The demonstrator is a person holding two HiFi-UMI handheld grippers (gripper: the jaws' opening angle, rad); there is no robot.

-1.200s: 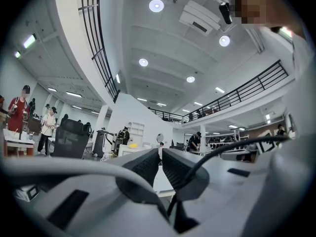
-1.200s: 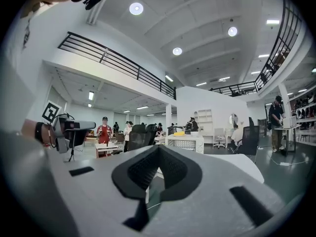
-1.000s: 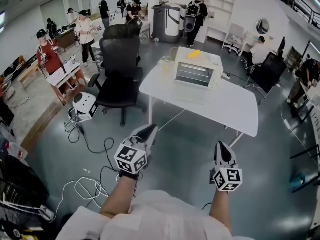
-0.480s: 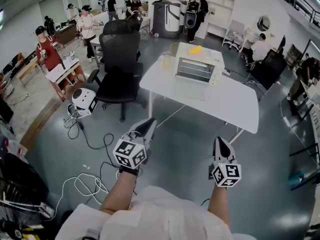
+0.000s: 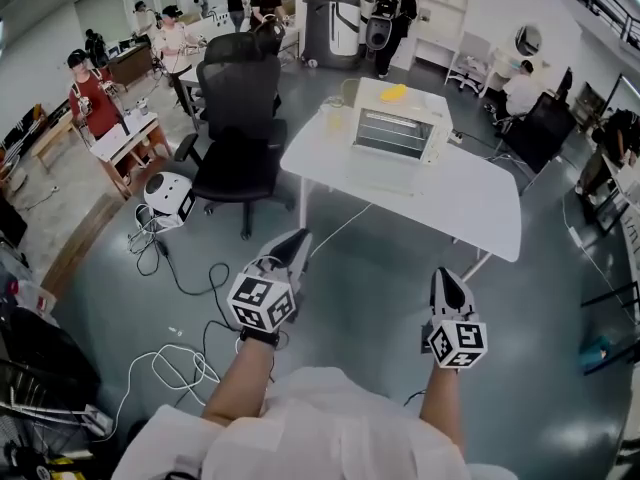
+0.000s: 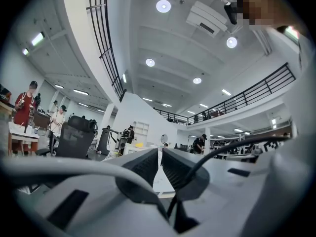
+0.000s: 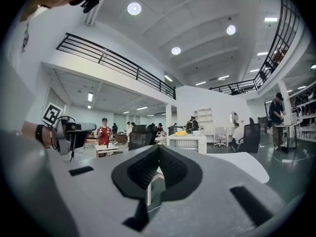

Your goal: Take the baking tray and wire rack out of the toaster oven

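1. Where it stands at the far end of the white table (image 5: 470, 203), the toaster oven (image 5: 396, 133) has its glass door facing the person, long axis L-R across the table. Its inside is too small to make out.
2. Yellow item (image 5: 393, 93) on top of it.
3. Black office chair (image 5: 240, 118) left of table.
4. Well short of the table: left gripper (image 5: 297, 240) & right gripper (image 5: 444, 276), jaws together, nothing between. Cubes carry b/w square codes.

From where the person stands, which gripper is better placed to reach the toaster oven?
Right, narrowly: the right gripper points straight at the toaster oven, while the left gripper angles across. Both are shut, empty, well short.
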